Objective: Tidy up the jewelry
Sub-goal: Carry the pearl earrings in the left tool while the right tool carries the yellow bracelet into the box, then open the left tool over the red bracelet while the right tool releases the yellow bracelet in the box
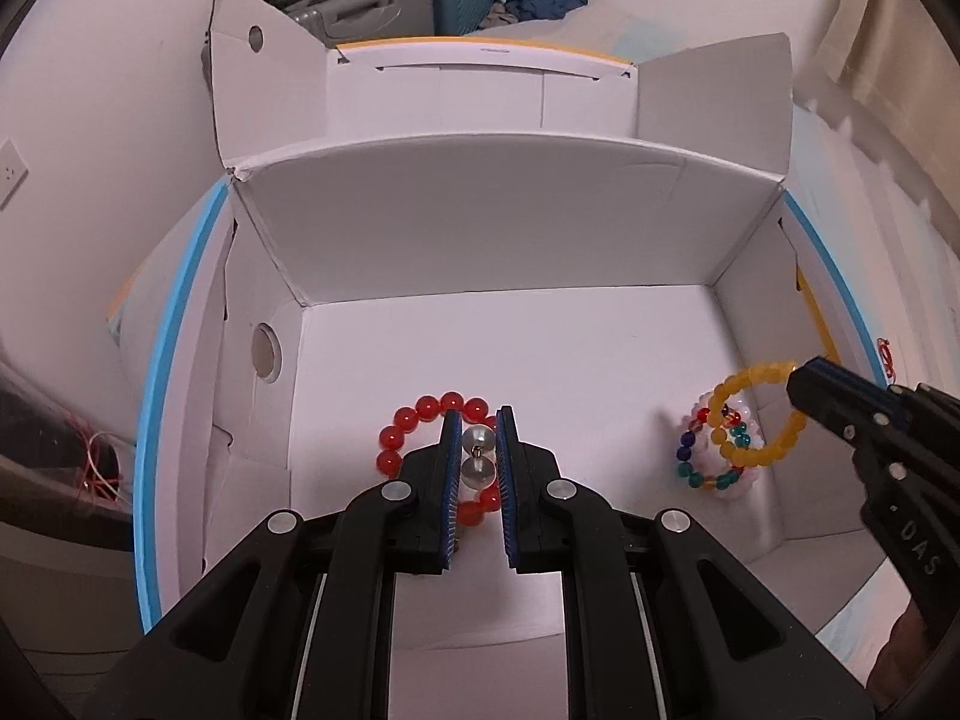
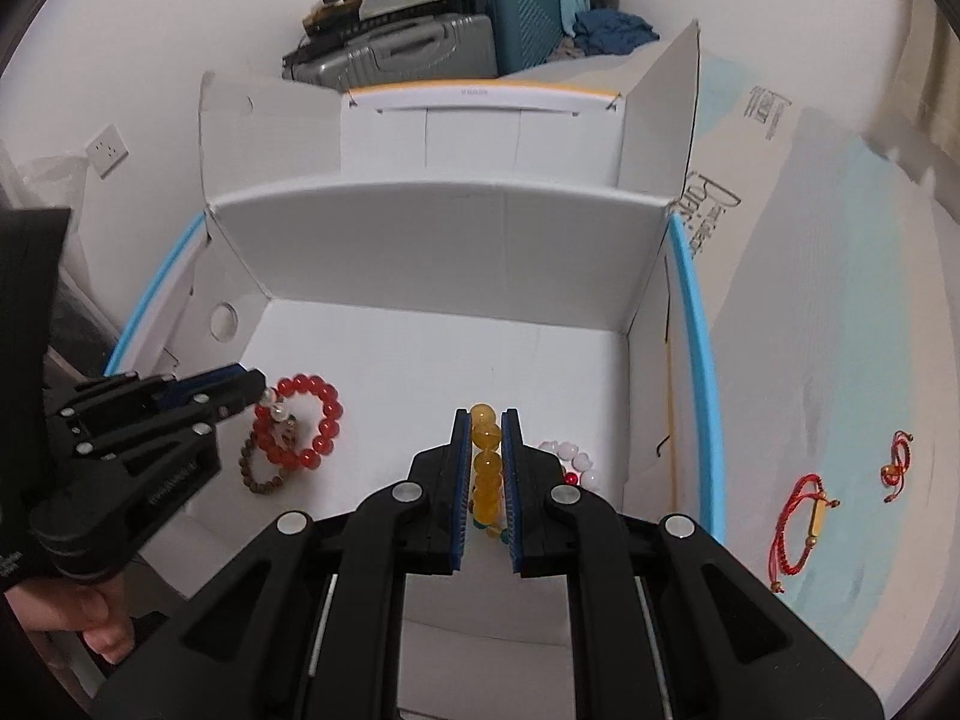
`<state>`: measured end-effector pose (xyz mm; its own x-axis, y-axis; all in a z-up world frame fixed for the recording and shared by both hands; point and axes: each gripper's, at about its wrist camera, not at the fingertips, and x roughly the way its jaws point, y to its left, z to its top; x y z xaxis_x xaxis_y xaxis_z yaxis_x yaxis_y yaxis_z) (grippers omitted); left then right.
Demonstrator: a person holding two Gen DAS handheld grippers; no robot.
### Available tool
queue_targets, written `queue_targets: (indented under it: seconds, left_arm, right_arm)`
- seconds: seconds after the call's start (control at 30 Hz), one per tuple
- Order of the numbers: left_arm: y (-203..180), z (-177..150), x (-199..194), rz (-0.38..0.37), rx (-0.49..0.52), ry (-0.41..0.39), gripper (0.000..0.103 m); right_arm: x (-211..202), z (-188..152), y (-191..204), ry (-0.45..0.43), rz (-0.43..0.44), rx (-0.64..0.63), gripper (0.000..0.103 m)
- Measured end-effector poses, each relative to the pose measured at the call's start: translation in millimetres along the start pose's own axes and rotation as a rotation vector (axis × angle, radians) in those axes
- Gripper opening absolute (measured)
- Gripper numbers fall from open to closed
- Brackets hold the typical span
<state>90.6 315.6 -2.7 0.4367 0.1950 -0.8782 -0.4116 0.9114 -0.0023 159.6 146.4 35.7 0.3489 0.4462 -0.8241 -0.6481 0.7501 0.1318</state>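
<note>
Both grippers hang inside an open white cardboard box [image 1: 480, 228]. My left gripper [image 1: 478, 420] is shut on a pearl earring [image 1: 478, 456] with two silvery beads, held just above a red bead bracelet [image 1: 420, 414] on the box floor. My right gripper [image 2: 486, 420] is shut on a yellow bead bracelet [image 2: 487, 462]; in the left wrist view this bracelet [image 1: 756, 414] hangs over a pile of multicoloured and pale pink bracelets [image 1: 708, 456]. A brown bead bracelet [image 2: 258, 468] lies beside the red bracelet [image 2: 312, 420].
Two red string bracelets [image 2: 798, 522] [image 2: 897, 456] lie on the pale blue surface right of the box. The box flaps stand up at the back and sides. Suitcases [image 2: 420, 42] and clothes are stacked against the far wall.
</note>
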Motion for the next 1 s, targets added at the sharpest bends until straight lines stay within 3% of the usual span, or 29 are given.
queue_targets:
  seconds: [0.37, 1.0]
  left_arm:
    - [2, -8, 9, 0.024, 0.013, 0.044, 0.011]
    - [3, -11, 11, 0.065, 0.011, 0.072, 0.013]
  right_arm:
    - [23, -8, 0, 0.077, -0.007, -0.012, 0.009]
    - [31, -12, 4, 0.101, -0.028, -0.014, 0.012]
